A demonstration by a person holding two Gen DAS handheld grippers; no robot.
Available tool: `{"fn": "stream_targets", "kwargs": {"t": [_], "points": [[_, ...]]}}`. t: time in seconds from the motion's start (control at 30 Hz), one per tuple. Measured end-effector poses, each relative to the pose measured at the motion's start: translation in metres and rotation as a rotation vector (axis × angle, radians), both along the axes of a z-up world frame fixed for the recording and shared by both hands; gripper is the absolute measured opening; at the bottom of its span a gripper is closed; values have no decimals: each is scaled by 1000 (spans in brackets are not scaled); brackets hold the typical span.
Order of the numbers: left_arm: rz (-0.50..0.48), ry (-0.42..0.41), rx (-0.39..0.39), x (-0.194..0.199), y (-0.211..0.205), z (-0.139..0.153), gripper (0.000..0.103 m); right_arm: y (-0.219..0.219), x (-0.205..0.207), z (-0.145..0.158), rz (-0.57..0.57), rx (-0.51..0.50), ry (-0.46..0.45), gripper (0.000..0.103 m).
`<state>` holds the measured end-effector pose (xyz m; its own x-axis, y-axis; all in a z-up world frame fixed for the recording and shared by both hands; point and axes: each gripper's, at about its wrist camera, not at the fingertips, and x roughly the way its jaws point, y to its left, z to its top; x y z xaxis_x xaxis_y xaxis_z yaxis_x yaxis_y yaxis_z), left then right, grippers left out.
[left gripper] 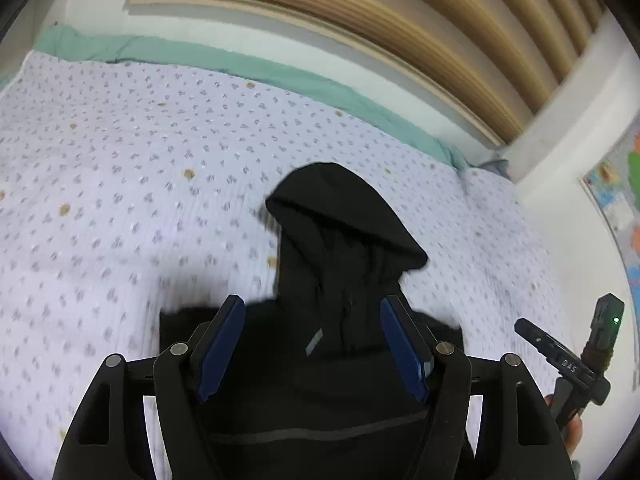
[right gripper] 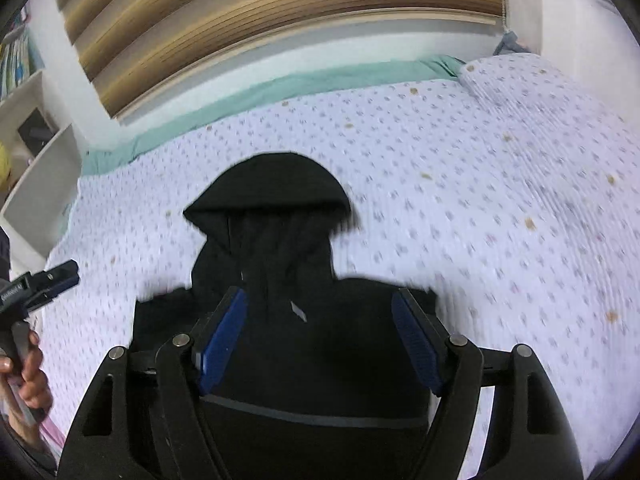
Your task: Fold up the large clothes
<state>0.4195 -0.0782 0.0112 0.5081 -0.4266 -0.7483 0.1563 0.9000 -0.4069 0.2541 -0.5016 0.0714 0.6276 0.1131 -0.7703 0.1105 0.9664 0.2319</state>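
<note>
A black hooded jacket (left gripper: 344,240) lies on the bed, its hood pointing away from me and its body folded into a compact block near the cameras; a grey seam crosses the near part. In the left wrist view my left gripper (left gripper: 312,304) hovers over the jacket's shoulders, blue pads (left gripper: 224,344) spread wide and pressing on nothing. In the right wrist view the jacket (right gripper: 272,220) looks the same. Above its body my right gripper (right gripper: 320,294) is open too, with only the cloth below showing between its fingers.
The bed cover (left gripper: 120,160) is white with small lilac dots, and a green sheet (left gripper: 200,56) edges its far side. Wooden slats line the wall behind. A white shelf (right gripper: 40,184) stands left of the bed. A hand holds the left gripper (right gripper: 60,276) at the left edge.
</note>
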Motion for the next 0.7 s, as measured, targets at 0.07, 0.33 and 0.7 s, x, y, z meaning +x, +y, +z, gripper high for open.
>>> {"fn": "stream_targets", "kwargs": {"t": [0.07, 0.33, 0.7], "points": [[13, 22, 20, 31, -5, -19, 72, -3, 34, -13, -7, 9, 24, 79], [32, 135, 48, 129, -26, -109, 71, -5, 144, -99, 19, 9, 145, 67], [67, 154, 130, 194, -43, -160, 37, -20, 214, -170, 42, 54, 249, 17]]}}
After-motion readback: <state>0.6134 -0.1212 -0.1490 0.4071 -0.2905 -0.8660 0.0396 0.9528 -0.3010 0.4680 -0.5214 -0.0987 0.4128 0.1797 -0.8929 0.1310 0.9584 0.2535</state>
